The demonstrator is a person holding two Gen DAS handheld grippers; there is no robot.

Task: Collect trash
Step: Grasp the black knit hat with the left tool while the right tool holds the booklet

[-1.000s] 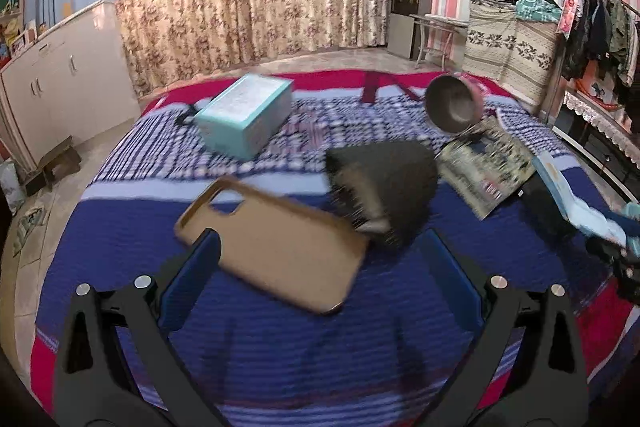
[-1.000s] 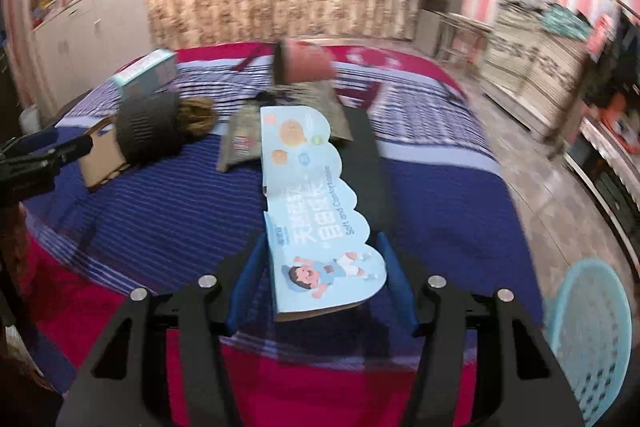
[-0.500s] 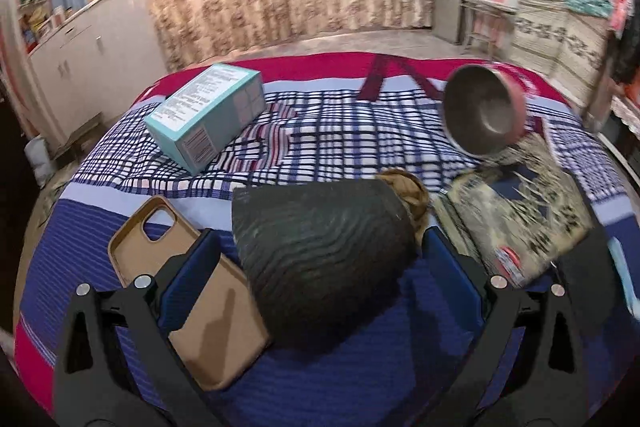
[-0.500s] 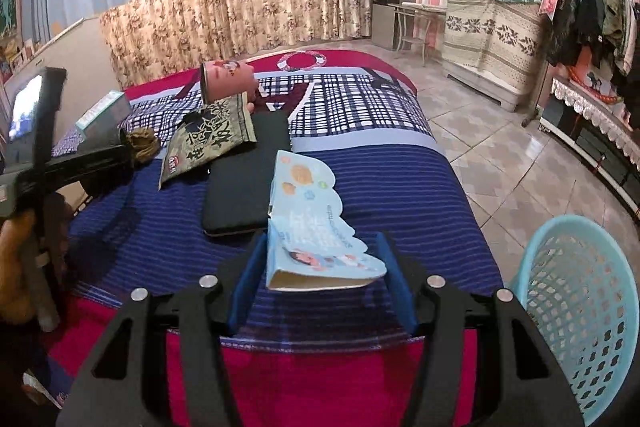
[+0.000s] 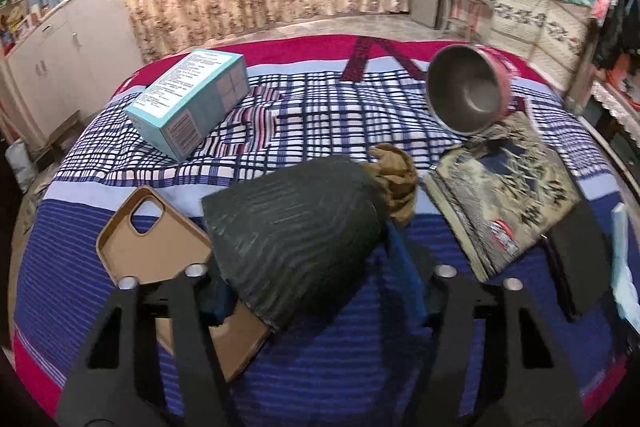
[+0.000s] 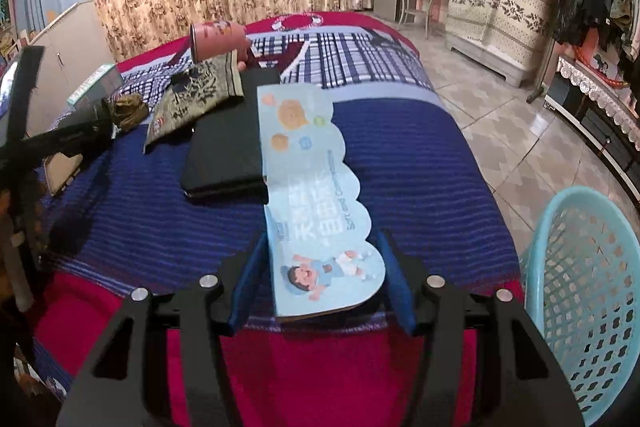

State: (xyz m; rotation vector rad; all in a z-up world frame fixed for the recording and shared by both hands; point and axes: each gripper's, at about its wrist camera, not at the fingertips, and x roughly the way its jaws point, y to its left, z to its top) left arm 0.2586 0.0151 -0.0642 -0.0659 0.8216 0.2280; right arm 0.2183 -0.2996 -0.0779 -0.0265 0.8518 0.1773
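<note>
While we read both views, the left gripper (image 5: 308, 283) has just been closing and its jaws now press on the dark ribbed cup (image 5: 296, 239), which lies on its side on the bed (image 5: 360, 379) with crumpled brown paper (image 5: 394, 179) at its far end. We judge the cup light and thin-walled, likely to dent, so we would squeeze it gently across the ribbed body, where the ribs should resist slipping. It partly covers a tan phone case (image 5: 140, 247).

Our right gripper (image 6: 320, 291) is clamped on the near end of a pale blue card (image 6: 316, 187) with a scalloped edge. The card looks stiff but thin; held by one end it may flex or droop, so a hold on the short end, edge to edge, seems right.

As for containers, the teal basket (image 6: 580, 267) stands on the floor just beside the bed's corner; the part we see shows nothing inside. A pink bowl (image 5: 468, 91) lies tipped on its side and looks empty. The teal box (image 5: 188, 99) is closed. A patterned packet (image 5: 508, 203) and a black case (image 6: 228, 143) lie between them.
</note>
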